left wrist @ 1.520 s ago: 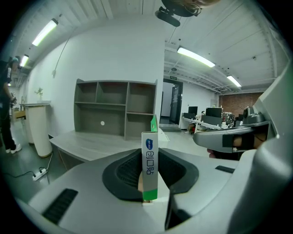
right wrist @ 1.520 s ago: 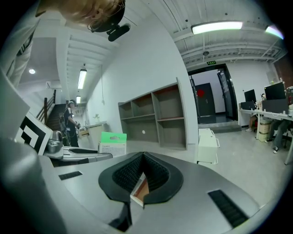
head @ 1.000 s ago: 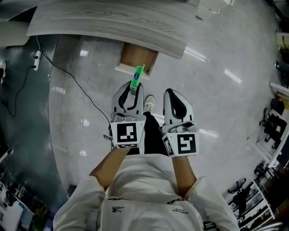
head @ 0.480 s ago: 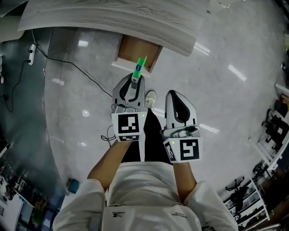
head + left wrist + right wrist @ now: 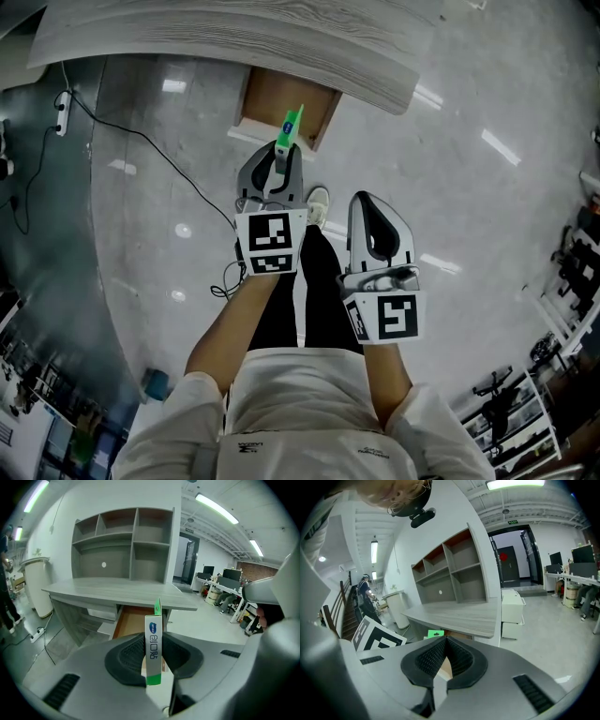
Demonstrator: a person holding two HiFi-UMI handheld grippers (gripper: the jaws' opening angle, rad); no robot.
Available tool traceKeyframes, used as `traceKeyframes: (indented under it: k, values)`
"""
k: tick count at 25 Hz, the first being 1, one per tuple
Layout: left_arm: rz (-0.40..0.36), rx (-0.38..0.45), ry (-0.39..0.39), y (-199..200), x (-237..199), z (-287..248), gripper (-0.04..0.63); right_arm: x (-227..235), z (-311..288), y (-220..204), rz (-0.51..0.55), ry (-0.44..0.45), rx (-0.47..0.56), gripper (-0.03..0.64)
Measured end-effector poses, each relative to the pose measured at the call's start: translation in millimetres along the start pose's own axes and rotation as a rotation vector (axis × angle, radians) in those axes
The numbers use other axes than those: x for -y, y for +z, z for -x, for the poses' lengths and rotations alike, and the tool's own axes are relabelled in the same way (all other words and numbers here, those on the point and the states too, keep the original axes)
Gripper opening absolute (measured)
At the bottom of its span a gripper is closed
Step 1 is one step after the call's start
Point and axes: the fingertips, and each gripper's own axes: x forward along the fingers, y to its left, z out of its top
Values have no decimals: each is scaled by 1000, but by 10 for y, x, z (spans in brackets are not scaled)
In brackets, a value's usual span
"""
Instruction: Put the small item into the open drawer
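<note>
A small white-and-green box (image 5: 290,130) stands upright between the pads of my left gripper (image 5: 280,157), which is shut on it. In the left gripper view the box (image 5: 153,641) rises in front of the open wooden drawer (image 5: 132,620) under the grey desk (image 5: 117,591). From the head view the box's top reaches the drawer's (image 5: 286,98) front edge. My right gripper (image 5: 372,208) hangs lower right, nearer my body, its jaws meeting at the tips with nothing between them (image 5: 442,641). The box's green top (image 5: 436,633) shows just beyond them.
A shelf unit (image 5: 126,545) stands on the desk. A black cable (image 5: 141,141) runs over the glossy floor to a power strip (image 5: 64,112) at the left. A white cabinet (image 5: 511,606) stands to the desk's right. My shoe (image 5: 317,202) shows between the grippers.
My left gripper has carried the box forward toward the drawer, pulling ahead of the right gripper. The right gripper has stayed near my body.
</note>
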Motion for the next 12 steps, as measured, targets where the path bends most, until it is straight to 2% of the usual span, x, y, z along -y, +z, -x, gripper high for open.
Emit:
traceKeyframes:
  k: [12]
  values:
    - [0, -60, 6, -288, -98, -447, 98, 37, -95, -290, -10, 14, -42, 31]
